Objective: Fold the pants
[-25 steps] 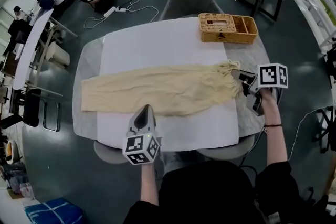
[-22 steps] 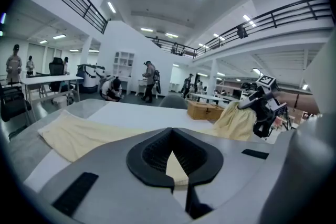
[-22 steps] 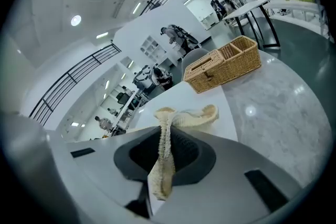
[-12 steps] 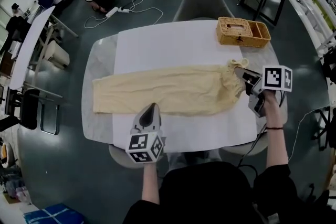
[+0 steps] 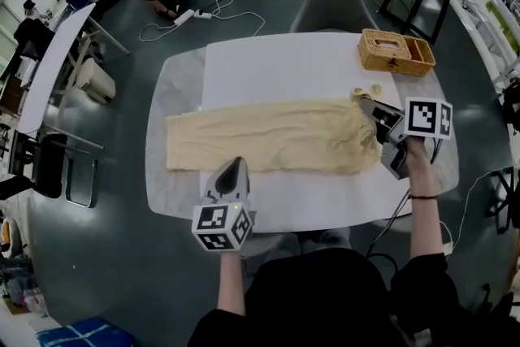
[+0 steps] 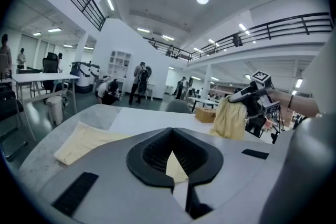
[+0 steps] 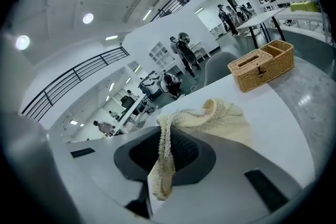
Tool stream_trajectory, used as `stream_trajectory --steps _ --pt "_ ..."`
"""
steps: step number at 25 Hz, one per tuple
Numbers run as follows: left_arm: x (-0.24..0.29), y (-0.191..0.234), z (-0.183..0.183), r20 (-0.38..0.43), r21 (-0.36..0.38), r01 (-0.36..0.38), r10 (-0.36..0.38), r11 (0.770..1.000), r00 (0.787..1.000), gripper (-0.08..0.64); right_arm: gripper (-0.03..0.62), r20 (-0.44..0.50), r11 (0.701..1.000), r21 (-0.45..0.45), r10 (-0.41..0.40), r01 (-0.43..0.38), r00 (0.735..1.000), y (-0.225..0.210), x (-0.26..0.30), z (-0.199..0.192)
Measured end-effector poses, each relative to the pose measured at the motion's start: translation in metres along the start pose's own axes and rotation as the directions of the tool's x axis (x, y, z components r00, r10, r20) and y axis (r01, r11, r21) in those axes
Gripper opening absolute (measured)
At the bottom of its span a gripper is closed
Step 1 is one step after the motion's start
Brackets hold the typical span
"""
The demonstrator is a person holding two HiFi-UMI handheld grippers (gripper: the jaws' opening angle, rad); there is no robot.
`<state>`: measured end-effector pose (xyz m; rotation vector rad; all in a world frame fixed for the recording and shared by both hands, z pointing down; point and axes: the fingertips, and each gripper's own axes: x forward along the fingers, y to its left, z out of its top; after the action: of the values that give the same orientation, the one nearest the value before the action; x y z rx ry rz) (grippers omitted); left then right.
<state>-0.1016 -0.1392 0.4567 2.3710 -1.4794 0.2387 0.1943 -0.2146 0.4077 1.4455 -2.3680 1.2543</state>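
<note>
Pale yellow pants lie lengthwise across the white table, legs to the left. At the right end my right gripper is shut on the ribbed waistband, which bunches up and hangs lifted off the table; a strip of it runs down between the jaws. My left gripper sits at the pants' near edge around mid-length, its jaws closed with a wedge of yellow cloth between them. In the left gripper view, the leg end lies flat at left and the raised waist hangs at right.
A wicker basket stands at the table's far right corner. A grey chair is pushed in at the far side. People and other tables are around the room, away from the table.
Both grippers have shifted left across the table, away from the basket. The waist end has come along with the right gripper, so the pants lie shorter. The leg end has stayed put.
</note>
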Motion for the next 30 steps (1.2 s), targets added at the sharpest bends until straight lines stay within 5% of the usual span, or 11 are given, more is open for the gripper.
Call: stream_trajectory --steps 3,30 --pt "-0.016 0.035 -0.003 0.004 -0.004 -0.004 0.004 1.0 1.0 0.014 0.043 0.02 0.999 -0.007 0.034 -0.034 0.999 0.035 0.026 -0.007" --pt "-0.058 0.05 0.007 0.041 -0.061 -0.161 0.163 0.985 0.986 0.014 0.043 -0.053 0.947 -0.027 0.317 -0.319 0.947 0.159 0.095 -0.003"
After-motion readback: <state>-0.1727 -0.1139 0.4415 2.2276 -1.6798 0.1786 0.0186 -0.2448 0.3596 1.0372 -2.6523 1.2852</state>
